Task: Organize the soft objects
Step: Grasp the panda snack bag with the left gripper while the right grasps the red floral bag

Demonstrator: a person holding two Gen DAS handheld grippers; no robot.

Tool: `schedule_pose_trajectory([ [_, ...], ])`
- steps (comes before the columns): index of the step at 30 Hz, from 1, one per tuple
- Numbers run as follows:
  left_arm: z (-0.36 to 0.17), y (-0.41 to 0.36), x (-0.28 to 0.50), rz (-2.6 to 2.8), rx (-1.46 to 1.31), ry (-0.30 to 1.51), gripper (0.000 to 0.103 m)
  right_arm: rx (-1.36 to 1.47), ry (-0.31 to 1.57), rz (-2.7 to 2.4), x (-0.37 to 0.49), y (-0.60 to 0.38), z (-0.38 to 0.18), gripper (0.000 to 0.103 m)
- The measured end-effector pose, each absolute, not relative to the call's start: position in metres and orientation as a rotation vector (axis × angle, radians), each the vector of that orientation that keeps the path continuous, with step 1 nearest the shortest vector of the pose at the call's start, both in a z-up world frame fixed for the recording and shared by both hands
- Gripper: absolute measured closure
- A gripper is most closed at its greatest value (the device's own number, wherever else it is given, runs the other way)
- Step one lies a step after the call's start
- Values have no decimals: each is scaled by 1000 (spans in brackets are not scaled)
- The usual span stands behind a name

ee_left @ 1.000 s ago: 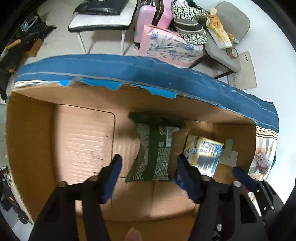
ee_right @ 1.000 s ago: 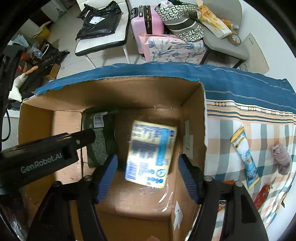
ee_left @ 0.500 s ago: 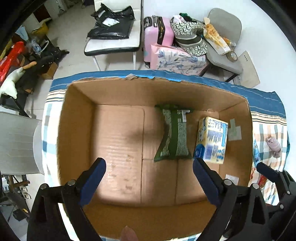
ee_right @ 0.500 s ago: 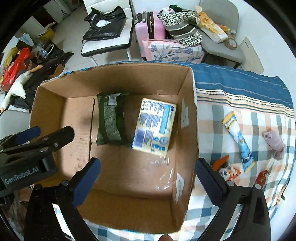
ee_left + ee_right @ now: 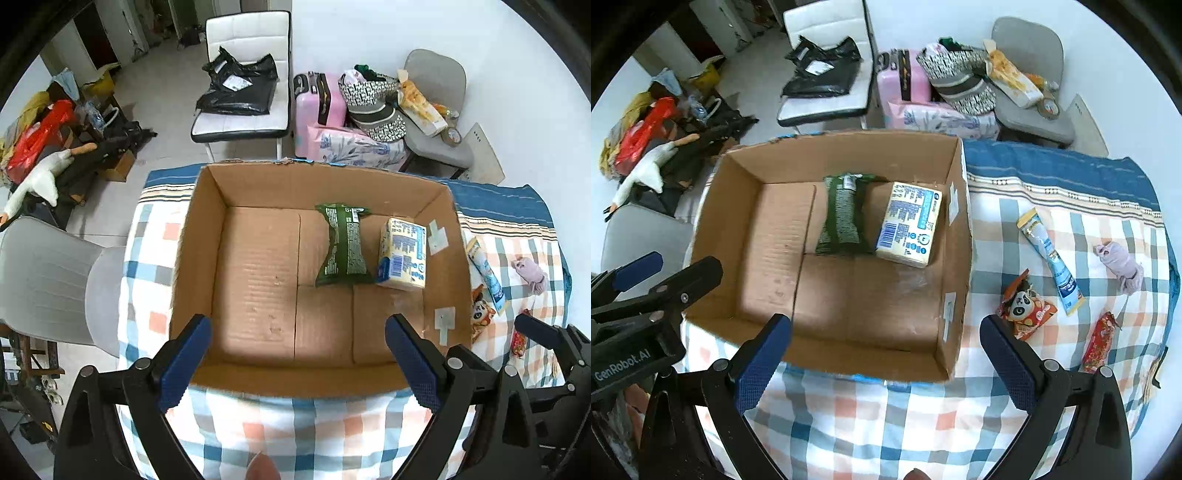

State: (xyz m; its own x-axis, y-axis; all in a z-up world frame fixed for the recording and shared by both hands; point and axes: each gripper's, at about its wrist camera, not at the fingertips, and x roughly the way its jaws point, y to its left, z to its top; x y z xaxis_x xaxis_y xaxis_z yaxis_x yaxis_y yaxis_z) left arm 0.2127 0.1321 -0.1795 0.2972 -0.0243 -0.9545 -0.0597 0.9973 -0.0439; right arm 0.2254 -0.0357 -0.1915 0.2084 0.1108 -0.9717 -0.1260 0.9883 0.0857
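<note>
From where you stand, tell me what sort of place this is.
Likely a lived-in room at home, used for packing: a cardboard box on a checked cloth, a pink suitcase, and chairs piled with bags.

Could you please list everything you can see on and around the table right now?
Box: 1, brown cardboard, open, on the checked cloth.
Green packet: 1, in the box, left of the tissue pack.
Tissue pack: 1, yellow and blue, in the box by its right wall.
Tube: 1, light blue, on the cloth right of the box.
Panda packet: 1, orange-red, on the cloth near the box.
Red packet: 1, on the cloth, far right.
Lilac cloth: 1, bunched, right of the tube.
Checked cloth: 1, covers the table.
Chairs: white, grey, behind the table.
Suitcase: 1, pink, on the floor.
Left gripper: open, empty.
Right gripper: open, empty.
</note>
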Motion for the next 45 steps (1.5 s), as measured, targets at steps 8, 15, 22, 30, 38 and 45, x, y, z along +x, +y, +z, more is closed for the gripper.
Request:
schedule_pose_trajectory([
  [8,-138,95,189,32,-59,1193,7,94,1282,228,196,-75,-154,0],
  [15,-118,3,190,-71,14,1146,7,193,1161,145,175,-177,-132,0],
  [22,-186,-103,216,-217,-128,1368,7,275,1255,-50,170,-309,-170,0],
  [30,-309,-173,257,-148,-227,1642,7,385,1415,-210,178,-424,-269,0],
  [38,-369,-194,278,-56,-170,1752,7,476,1574,-210,198,-446,-363,1],
  [45,-396,-188,279,-9,-149,1790,14,493,1631,-200,203,-449,-394,10],
])
